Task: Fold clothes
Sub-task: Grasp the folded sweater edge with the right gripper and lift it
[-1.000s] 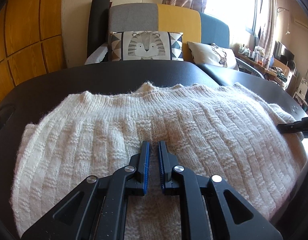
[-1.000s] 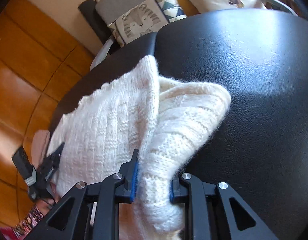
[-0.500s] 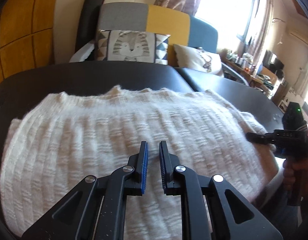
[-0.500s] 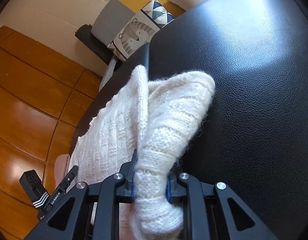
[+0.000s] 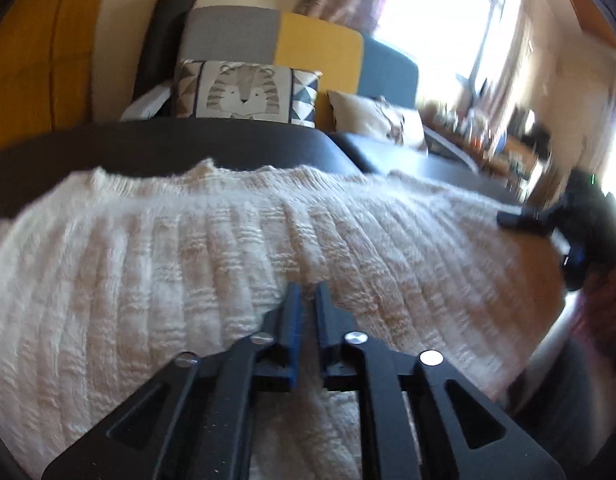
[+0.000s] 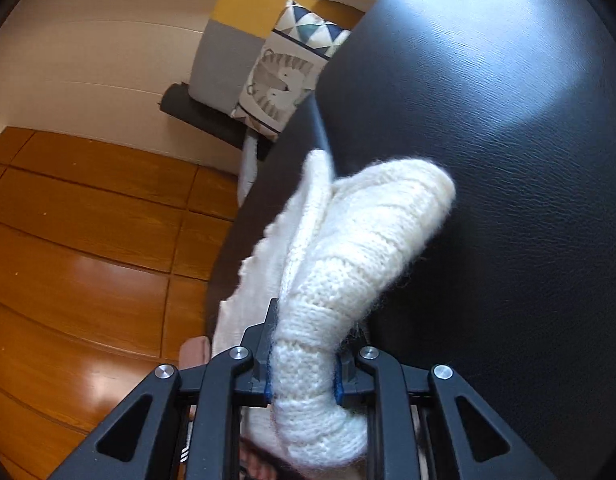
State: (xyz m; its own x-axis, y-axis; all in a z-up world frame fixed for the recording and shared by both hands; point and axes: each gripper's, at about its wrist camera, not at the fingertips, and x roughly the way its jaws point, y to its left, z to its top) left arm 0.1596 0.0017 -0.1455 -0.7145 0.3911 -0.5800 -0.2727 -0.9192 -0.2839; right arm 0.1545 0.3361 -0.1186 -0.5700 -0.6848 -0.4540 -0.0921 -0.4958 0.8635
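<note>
both grippers (image 5: 306, 292) (image 6: 304, 344) pinching cream sweater (image 5: 188, 260), black table (image 6: 508, 160)

Two black handheld grippers. Left gripper (image 5: 306, 300): matte black linkage arms at the bottom of the frame, triangular cut-outs, round silver screws at the pivots, blue pads lining the inner faces of both fingers. Right gripper (image 6: 304, 344): same black arms across the lower frame, four silver screws, triangular openings, blue pad edges. At the right edge of the left view, blurred, its dark body with a tiny green light.
</note>
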